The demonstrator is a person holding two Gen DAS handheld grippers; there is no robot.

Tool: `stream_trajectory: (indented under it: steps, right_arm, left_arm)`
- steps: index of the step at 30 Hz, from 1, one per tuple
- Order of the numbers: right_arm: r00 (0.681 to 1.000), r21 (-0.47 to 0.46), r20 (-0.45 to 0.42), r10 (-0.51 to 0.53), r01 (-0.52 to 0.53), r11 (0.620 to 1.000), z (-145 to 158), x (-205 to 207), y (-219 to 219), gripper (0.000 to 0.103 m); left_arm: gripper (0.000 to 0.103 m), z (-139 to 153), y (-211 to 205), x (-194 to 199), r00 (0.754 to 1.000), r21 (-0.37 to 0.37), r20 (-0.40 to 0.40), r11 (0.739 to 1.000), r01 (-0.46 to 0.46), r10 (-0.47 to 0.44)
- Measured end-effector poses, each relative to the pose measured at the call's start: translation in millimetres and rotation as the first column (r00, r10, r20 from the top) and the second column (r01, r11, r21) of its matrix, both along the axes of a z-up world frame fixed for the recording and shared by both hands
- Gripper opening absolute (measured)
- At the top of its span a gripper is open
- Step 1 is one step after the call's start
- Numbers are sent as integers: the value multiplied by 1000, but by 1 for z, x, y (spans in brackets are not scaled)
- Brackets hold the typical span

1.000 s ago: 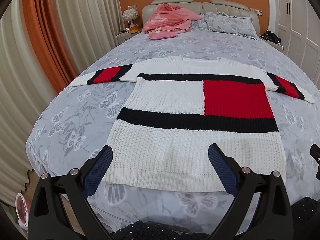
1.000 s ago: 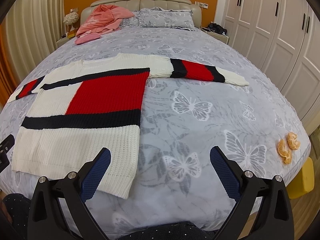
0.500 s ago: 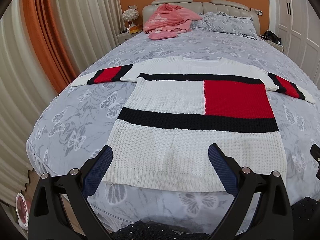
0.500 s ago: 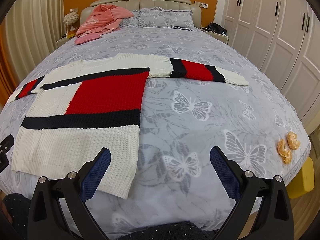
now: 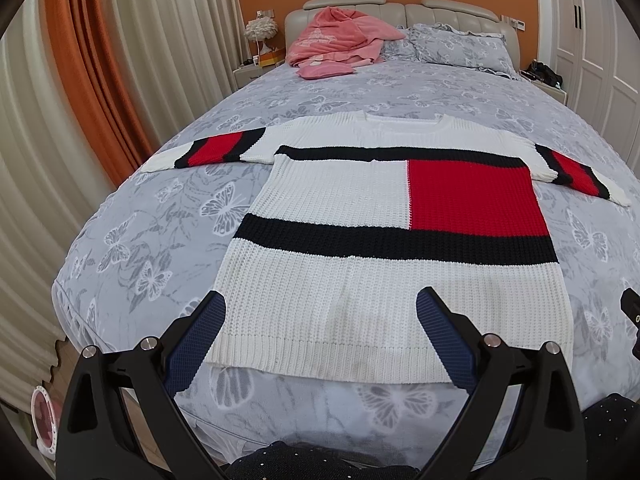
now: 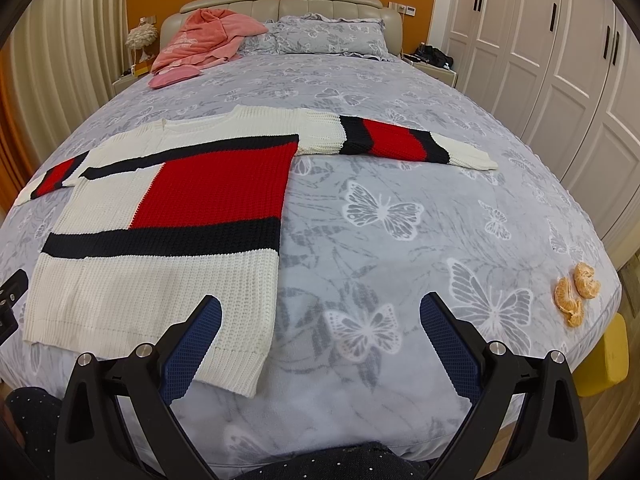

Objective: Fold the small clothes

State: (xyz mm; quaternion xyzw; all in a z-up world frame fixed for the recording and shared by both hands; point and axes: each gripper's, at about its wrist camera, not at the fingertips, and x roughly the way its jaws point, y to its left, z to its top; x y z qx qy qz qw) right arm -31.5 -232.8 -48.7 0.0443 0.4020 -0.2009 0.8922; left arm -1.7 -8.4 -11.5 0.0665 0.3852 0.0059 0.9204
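Sweater (image 5: 384, 240) lies flat, face up, on bed (image 6: 400, 208), sleeves spread; left tool (image 5: 322, 326) and right tool (image 6: 320, 330) both apart, holding nothing; knit judged soft, limp, moderately heavy, stretchy; best grasped at hem corners or sleeve cuffs.

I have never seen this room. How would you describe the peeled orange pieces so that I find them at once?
Start from the large bed with the grey butterfly cover. Go to its near right corner, on the wardrobe side, far from the spread knitted sweater. There the peeled orange pieces lie bare on the cover, the only small orange things on the bed.
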Motion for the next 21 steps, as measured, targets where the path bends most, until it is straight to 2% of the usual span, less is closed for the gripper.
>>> stream_trajectory:
  steps: [16,18,21]
  right_arm:
    - [1000,5,-12,1,-1,1000,-1,1,0,98]
    - [999,35,-36,-2,3,999,-4,3,-5,98]
    - [997,202,-73,7,8,979,-11,12,-34,98]
  left_arm:
    - [94,0,0,-1,1000,-4,-7,1000,1,-1]
    - [94,-1,3,1,1000,-28,-25,1000,7,-8]
    - [95,-1,15,8,996,-143,-78,989,32,-43]
